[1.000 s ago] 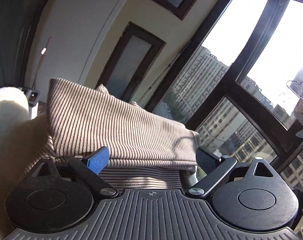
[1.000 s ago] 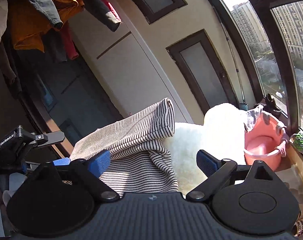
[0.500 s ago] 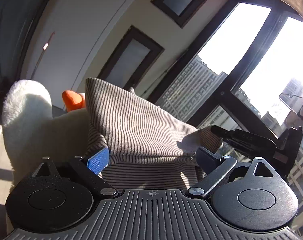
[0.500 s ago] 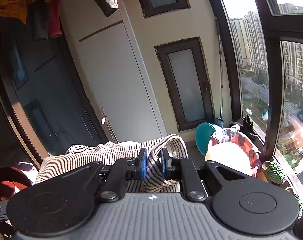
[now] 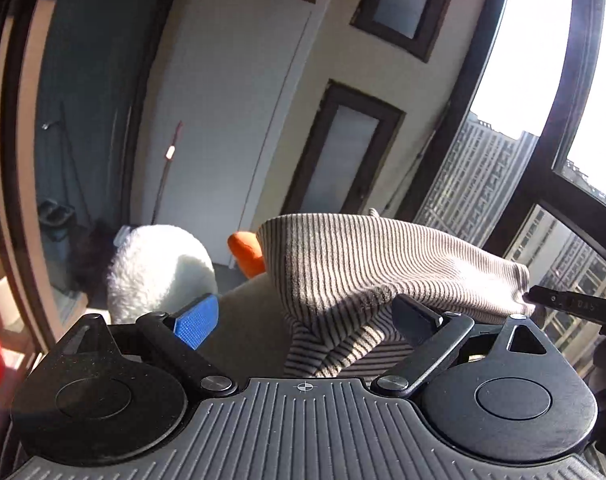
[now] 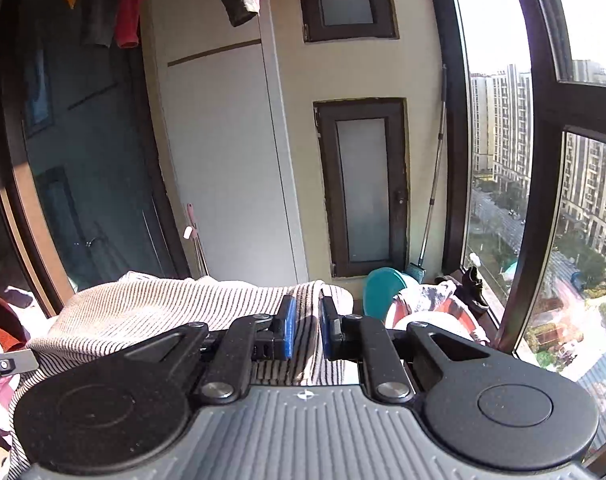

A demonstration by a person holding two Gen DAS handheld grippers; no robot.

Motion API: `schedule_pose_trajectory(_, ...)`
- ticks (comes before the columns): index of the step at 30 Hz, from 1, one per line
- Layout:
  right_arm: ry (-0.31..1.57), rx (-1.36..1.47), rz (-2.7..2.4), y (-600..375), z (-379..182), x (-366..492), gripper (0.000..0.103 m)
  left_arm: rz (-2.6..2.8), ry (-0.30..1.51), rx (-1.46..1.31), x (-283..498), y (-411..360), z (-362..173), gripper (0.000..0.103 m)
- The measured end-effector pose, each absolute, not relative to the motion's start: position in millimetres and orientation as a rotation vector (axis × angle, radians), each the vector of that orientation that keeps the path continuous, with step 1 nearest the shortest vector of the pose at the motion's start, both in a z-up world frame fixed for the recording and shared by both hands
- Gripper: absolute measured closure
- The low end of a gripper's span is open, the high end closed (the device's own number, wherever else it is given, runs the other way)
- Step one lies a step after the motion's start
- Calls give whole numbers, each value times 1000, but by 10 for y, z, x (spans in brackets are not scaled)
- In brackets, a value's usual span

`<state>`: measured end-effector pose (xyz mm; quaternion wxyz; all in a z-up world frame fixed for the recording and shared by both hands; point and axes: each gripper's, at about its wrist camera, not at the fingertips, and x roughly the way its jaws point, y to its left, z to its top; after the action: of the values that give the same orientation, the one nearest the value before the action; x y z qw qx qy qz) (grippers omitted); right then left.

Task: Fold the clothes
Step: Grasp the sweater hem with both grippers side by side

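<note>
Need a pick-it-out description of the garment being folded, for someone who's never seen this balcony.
Start at the tall window wall with apartment towers outside, then look to the foreground in front of the narrow frosted door. The striped garment drapes there, its edge pinched in the right gripper while the left gripper is open beside it. Thin dark stripes on pale knit distinguish it from the plain white fluffy toy.

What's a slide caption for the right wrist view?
Right gripper shut on striped garment, balcony window alongside.
</note>
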<state>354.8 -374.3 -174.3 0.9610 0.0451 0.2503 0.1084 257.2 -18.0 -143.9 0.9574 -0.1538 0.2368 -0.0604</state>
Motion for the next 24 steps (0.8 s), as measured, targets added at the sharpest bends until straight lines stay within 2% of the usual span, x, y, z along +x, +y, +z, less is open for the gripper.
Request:
schedule_pose_trajectory(3,542,144,178,-3935,-1865,3596,91,-281,448,-336,2562,-411,-1264,6)
schedule_pose_trajectory(8,403,128,282,-3862,-1538,3414,91,-347,472,-220,2769,-928,-1307,5)
schedule_pose_trajectory(10,358,112,359,-3744,-1420,3362,85,-334,509,-168,2845,-1089,-1415,4)
schedule_pose_trajectory(12,385,107,425,-3621,-1454,3419,76,-318,546,-120,2912,-1240,-1530,3)
schedule_pose_trajectory(15,496,97,414,-3568,-1719,3574,75,-323,565,-65,2855,-1377,-1588,2)
schedule_pose_trajectory(18,581,138,381,-3713,-1986,3610,76,-372,683,-180,2909,-1302,-1760,2)
schedule_pose_trajectory(24,553,88,445,-3626,-1565,3634,75,-472,524,-210,2617,-1182,-1455,2)
